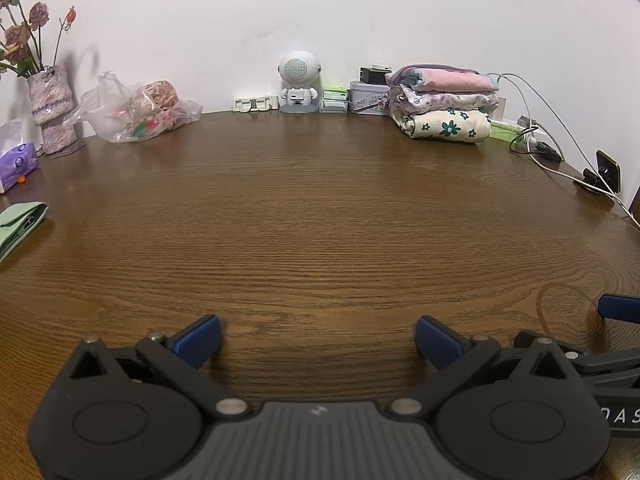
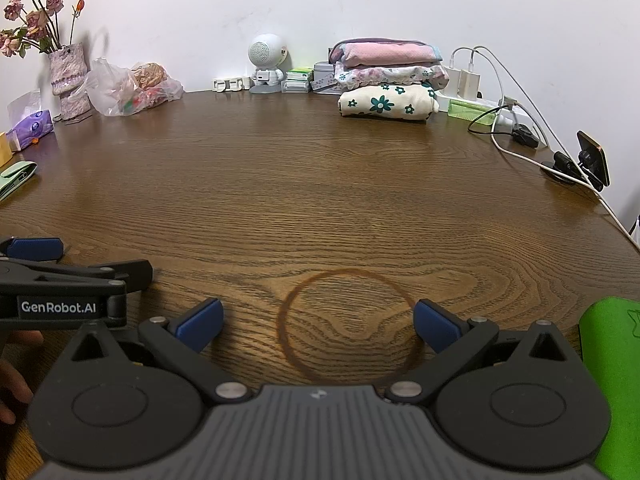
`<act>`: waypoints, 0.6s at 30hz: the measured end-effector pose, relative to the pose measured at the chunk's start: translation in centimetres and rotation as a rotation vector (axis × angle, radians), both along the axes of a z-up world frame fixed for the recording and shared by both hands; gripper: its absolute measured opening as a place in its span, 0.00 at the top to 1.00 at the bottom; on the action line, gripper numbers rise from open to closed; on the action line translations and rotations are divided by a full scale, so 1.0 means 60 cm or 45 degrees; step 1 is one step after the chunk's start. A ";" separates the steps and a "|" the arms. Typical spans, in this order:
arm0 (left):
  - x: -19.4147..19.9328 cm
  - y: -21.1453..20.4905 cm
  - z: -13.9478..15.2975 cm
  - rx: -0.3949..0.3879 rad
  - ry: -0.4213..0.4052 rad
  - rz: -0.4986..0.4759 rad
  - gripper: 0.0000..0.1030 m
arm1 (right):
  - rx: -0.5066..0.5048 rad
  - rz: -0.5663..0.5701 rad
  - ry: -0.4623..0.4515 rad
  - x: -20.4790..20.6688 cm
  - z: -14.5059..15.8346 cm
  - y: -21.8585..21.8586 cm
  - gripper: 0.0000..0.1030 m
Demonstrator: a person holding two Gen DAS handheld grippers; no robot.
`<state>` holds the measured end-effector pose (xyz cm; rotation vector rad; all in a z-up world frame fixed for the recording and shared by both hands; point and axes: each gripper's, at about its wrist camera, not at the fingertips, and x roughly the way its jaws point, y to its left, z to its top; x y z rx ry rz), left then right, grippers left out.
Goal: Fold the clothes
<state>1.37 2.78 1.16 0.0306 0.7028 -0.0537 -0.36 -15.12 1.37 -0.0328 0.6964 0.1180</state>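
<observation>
A stack of three folded clothes (image 1: 444,102) (image 2: 388,80) sits at the back right of the wooden table (image 1: 320,216) (image 2: 320,184), pink on top, a floral one in the middle, cream with teal flowers below. My left gripper (image 1: 318,338) stands open low over the near table, nothing between its blue pads. My right gripper (image 2: 318,326) is also open and empty, over a dark ring stain (image 2: 348,328). The left gripper shows at the left of the right wrist view (image 2: 60,280). A bright green cloth (image 2: 612,380) lies at the right edge, beside the right gripper.
Along the back wall stand a vase of dried flowers (image 1: 50,108), a plastic bag (image 1: 136,112), a white robot-shaped speaker (image 1: 298,82), small boxes (image 1: 336,100) and chargers with cables (image 2: 480,92). A phone holder (image 2: 588,160) is at the right edge. A pale green pouch (image 1: 18,226) lies left.
</observation>
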 end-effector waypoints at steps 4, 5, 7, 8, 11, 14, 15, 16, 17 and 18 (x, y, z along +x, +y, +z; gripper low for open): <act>0.000 0.001 0.000 0.000 0.000 0.000 0.00 | 0.000 0.000 0.000 0.000 0.000 0.000 0.00; 0.000 0.000 0.000 0.000 0.000 0.000 0.00 | 0.000 0.000 0.000 0.000 0.000 0.000 0.00; 0.000 0.000 0.000 0.000 0.000 0.000 0.00 | 0.000 0.000 0.000 0.000 0.000 0.000 0.01; 0.000 0.001 0.000 0.000 0.000 0.000 0.00 | 0.000 0.000 0.000 0.000 0.000 0.000 0.00; 0.001 0.000 0.000 0.000 0.000 0.001 0.00 | 0.000 0.000 0.000 0.000 0.000 0.000 0.00; 0.002 0.000 0.001 -0.001 0.000 0.005 0.00 | 0.000 0.000 0.000 0.000 0.000 0.000 0.00; 0.003 0.000 0.001 -0.001 0.000 0.005 0.00 | 0.000 0.000 0.000 0.000 0.000 0.000 0.00; 0.003 0.000 0.001 0.000 0.000 0.005 0.00 | 0.000 0.000 0.000 0.000 0.000 0.000 0.00; 0.003 0.000 0.001 0.000 0.000 0.005 0.00 | 0.000 0.000 0.000 -0.001 0.000 0.000 0.00; 0.004 0.000 0.001 0.000 0.000 0.005 0.00 | 0.000 0.000 0.000 -0.001 0.000 0.000 0.00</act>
